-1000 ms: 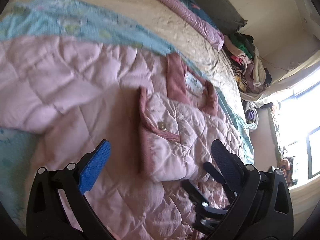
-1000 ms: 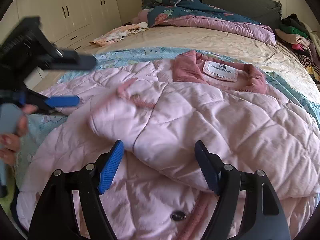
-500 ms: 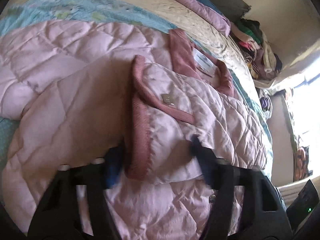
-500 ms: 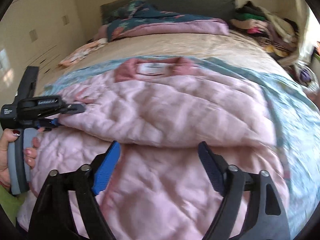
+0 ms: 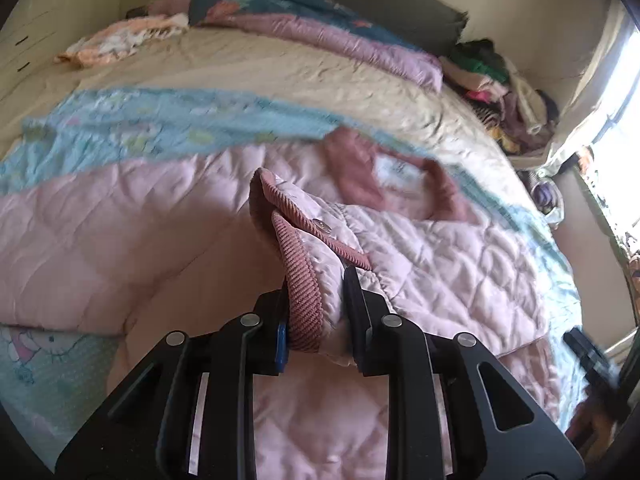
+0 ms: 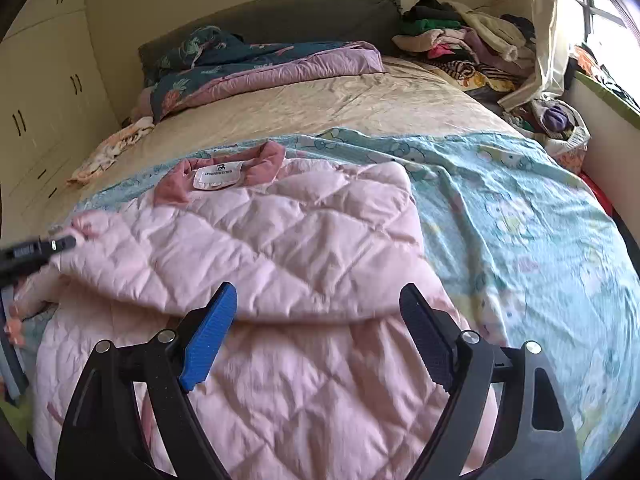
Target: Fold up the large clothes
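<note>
A pink quilted jacket (image 6: 304, 248) with a rose corduroy collar (image 6: 224, 172) lies on the bed; its right sleeve is folded across the body. My left gripper (image 5: 316, 304) is shut on the sleeve's corduroy cuff (image 5: 296, 264) and holds it lifted above the jacket (image 5: 440, 264). It also shows in the right wrist view (image 6: 44, 248), blurred at the left edge. My right gripper (image 6: 316, 332) is open and empty, hovering over the jacket's lower half.
The jacket rests on a light blue cartoon blanket (image 6: 520, 216) over a beige bedsheet (image 6: 320, 100). A purple and dark floral quilt (image 6: 260, 68) lies at the headboard. A clothes pile (image 6: 460, 44) sits at the far right. White wardrobes (image 6: 36, 112) stand left.
My left gripper moved in and closed on the sleeve cuff, then lifted it. My right gripper drew back and swung right, staying open.
</note>
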`<action>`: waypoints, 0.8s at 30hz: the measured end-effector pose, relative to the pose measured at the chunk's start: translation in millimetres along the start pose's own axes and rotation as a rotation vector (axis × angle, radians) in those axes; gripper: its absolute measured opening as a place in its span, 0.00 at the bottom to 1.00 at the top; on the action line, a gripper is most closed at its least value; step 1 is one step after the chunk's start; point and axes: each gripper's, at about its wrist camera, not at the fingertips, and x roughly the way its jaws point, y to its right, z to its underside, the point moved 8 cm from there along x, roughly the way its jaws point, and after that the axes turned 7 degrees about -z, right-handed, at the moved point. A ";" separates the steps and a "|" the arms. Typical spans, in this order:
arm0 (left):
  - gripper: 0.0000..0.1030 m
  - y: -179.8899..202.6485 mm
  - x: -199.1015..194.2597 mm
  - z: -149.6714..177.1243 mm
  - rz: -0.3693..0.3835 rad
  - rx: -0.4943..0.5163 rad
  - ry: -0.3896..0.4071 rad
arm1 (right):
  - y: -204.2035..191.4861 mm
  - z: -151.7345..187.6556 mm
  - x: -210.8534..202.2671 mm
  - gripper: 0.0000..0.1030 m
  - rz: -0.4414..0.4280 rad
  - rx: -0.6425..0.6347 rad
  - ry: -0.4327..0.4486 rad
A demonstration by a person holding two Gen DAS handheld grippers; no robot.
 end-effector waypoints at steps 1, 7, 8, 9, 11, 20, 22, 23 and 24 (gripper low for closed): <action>0.15 -2.9 6.3 4.8 -0.008 -0.001 -0.017 | -3.1 -3.4 5.4 0.80 0.001 -0.012 -0.010; 0.16 -10.1 22.1 24.7 -0.043 0.020 -0.058 | -19.7 -14.6 42.7 0.80 -0.011 -0.059 -0.100; 0.16 -10.9 23.2 26.0 -0.046 0.021 -0.061 | -19.0 -14.6 46.1 0.80 -0.017 -0.061 -0.110; 0.17 -12.4 24.1 27.0 -0.045 0.022 -0.065 | -18.4 -15.3 50.9 0.80 -0.018 -0.059 -0.119; 0.17 -13.0 25.4 28.2 -0.046 0.025 -0.065 | -15.2 -15.2 61.3 0.80 -0.015 -0.045 -0.146; 0.22 -14.0 31.1 36.4 -0.042 0.033 -0.079 | 27.4 12.9 97.6 0.80 0.011 0.075 -0.240; 0.23 -13.6 31.0 37.6 -0.044 0.031 -0.082 | 28.5 15.6 101.2 0.80 0.023 0.065 -0.236; 0.25 -13.8 30.1 37.8 -0.045 0.031 -0.081 | 28.2 16.5 101.7 0.80 0.030 0.062 -0.236; 0.26 -14.0 29.5 37.7 -0.050 0.032 -0.080 | 27.6 16.7 101.1 0.80 0.036 0.059 -0.235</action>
